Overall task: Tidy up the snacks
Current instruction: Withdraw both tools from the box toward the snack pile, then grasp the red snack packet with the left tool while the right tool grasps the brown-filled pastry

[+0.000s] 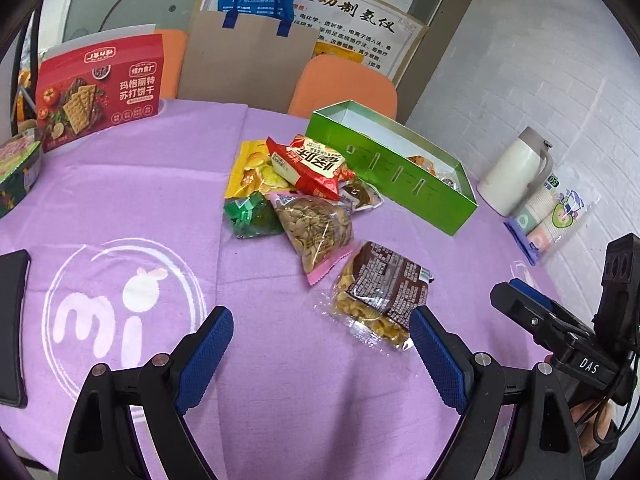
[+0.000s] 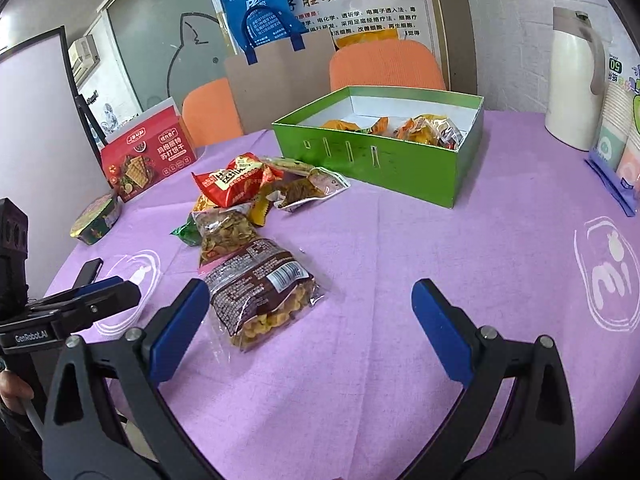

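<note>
A pile of snack packets lies mid-table on the purple cloth: a red packet (image 1: 310, 166) (image 2: 232, 178), a yellow packet (image 1: 250, 168), a green packet (image 1: 250, 214), a clear bag of seeds (image 1: 318, 230) (image 2: 226, 234) and a brown-labelled bag of yellow snacks (image 1: 380, 292) (image 2: 260, 296) nearest me. The green box (image 1: 384, 172) (image 2: 376, 160) stands open behind them with several packets inside. My left gripper (image 1: 322, 338) is open above the cloth, its right finger close to the brown-labelled bag. My right gripper (image 2: 310, 312) is open, its left finger beside that same bag.
A red cracker box (image 1: 100, 88) (image 2: 146, 160) and a round tin (image 2: 96, 220) stand at the left. A black phone (image 1: 12, 324) lies near the table's left edge. A white thermos (image 1: 514, 170) (image 2: 576, 80) and a pack of paper cups (image 1: 550, 216) stand right. Orange chairs (image 1: 344, 86) stand behind.
</note>
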`<state>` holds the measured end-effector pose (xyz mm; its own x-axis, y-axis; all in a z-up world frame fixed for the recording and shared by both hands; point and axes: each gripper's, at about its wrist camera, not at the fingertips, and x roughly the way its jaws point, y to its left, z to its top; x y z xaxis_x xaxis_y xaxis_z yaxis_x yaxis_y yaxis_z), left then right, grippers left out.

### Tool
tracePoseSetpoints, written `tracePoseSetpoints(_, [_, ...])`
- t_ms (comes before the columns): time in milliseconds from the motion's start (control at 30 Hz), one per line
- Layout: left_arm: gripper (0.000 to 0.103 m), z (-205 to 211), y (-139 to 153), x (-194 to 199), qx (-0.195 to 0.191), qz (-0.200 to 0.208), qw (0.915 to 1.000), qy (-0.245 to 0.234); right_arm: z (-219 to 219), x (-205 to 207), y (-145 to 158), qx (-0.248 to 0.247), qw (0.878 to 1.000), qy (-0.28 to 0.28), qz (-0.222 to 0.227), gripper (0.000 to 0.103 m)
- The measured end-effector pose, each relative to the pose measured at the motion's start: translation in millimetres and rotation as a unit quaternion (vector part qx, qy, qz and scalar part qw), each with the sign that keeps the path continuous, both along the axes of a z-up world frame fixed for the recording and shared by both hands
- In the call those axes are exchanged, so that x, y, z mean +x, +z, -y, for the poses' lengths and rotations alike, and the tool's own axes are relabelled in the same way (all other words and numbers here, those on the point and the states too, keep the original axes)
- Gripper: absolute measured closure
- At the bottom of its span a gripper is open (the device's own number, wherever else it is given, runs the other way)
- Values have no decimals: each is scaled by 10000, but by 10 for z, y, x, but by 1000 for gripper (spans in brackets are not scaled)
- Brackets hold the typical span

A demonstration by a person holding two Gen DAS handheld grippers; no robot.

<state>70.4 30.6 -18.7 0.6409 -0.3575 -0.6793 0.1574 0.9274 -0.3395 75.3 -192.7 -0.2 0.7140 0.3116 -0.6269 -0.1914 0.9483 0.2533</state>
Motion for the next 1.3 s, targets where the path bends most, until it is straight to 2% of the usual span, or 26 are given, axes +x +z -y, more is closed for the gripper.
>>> tracePoseSetpoints(400, [12, -128, -42, 326, -439, -77, 9990, 56, -139, 268, -83, 19, 9999, 78, -120, 3])
tracePoseSetpoints(567, [12, -68, -1, 487, -471, 14, 9989, -4, -171, 541, -96, -28, 9995, 119, -277, 11])
tracePoseSetpoints(733, [14, -49, -38, 582, -392, 26, 9992, -19, -271, 949, -129, -117, 9981, 328, -511, 33])
tracePoseSetpoints(967, [21, -183, -208, 692, -528, -195, 9984, 65, -483, 1516, -185, -370, 9958, 443, -715, 44])
tracePoseSetpoints(1033, [21, -186, -249, 719, -531, -262, 9982, 45, -565, 1670, -233, -459, 9945, 481, -814, 53])
tracePoseSetpoints(1167, [21, -188, -291, 775, -526, -306, 9981, 3, -671, 1903, -342, -608, 9921, 511, -976, 55])
tracePoseSetpoints(1300, [21, -174, -297, 845, -504, -318, 9982, -38, -567, 1853, -390, -549, 9919, 556, -998, 57])
